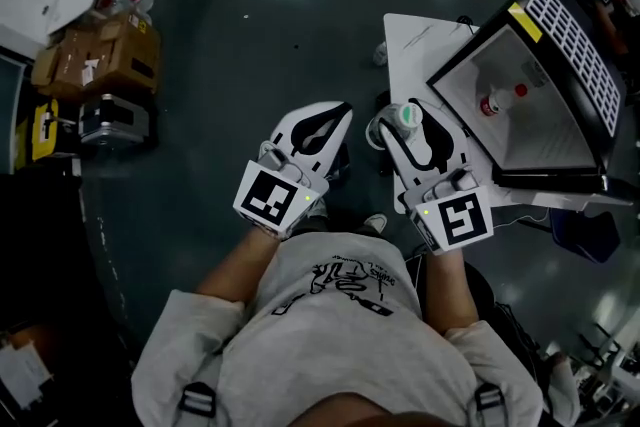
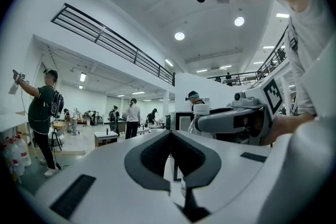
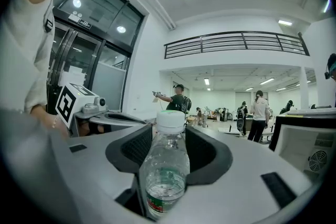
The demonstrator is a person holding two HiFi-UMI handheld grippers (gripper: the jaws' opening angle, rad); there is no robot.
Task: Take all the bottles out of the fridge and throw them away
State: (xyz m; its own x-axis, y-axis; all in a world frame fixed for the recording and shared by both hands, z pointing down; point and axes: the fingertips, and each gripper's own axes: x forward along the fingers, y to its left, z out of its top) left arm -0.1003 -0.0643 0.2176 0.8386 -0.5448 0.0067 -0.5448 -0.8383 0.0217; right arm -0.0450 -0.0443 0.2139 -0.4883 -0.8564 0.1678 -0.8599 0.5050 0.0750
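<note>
I'm carrying the bottle (image 3: 167,165) clamped near its neck in the right gripper (image 1: 400,127), beside the fridge (image 1: 590,65), where another bottle (image 1: 497,101) is waiting. I'm aiming to keep the squeeze steady while searching for a bin; none is showing. The left gripper (image 1: 340,111) is riding closed, empty.

Clear glossy plastic bottle (image 3: 165,176), white plastic cap (image 3: 171,119); right tongs (image 3: 168,139) smooth white plastic, matt dark pads (image 3: 132,150); glossy floor (image 1: 250,45).
</note>
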